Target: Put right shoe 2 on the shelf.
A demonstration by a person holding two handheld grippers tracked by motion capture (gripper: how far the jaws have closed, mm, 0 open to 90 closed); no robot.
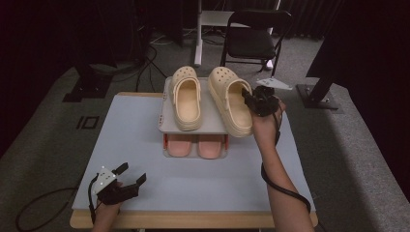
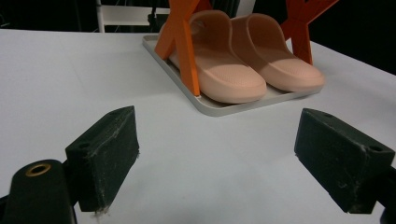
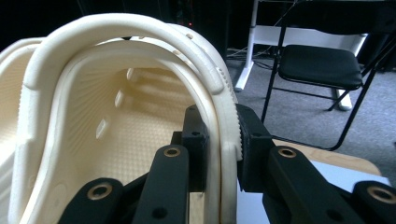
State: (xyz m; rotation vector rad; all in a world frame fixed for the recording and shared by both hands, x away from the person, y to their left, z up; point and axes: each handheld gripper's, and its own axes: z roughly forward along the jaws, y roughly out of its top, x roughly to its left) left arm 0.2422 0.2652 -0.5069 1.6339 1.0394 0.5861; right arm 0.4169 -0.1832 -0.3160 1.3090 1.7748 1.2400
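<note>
Cream foam marks the clog (image 1: pixel 231 100) that the right gripper (image 1: pixel 255 102) grips: its two black jaws clamp the shoe's side wall near the heel opening, one pad inside and one outside, as the right gripper view shows. This clog sits tilted at the right edge of the rack's upper shelf (image 1: pixel 167 116), its heel end overhanging the shelf's front right corner. A second cream clog (image 1: pixel 186 98) lies flat on the shelf's left half, just beside it. On the lower tray (image 2: pixel 212 107), a pair of pink slippers (image 2: pixel 243 65) rests side by side between orange supports (image 2: pixel 183 44). Near the table's (image 1: pixel 193 183) front left corner, the left gripper (image 1: pixel 128 178) rests with its jaws spread wide and nothing between them.
</note>
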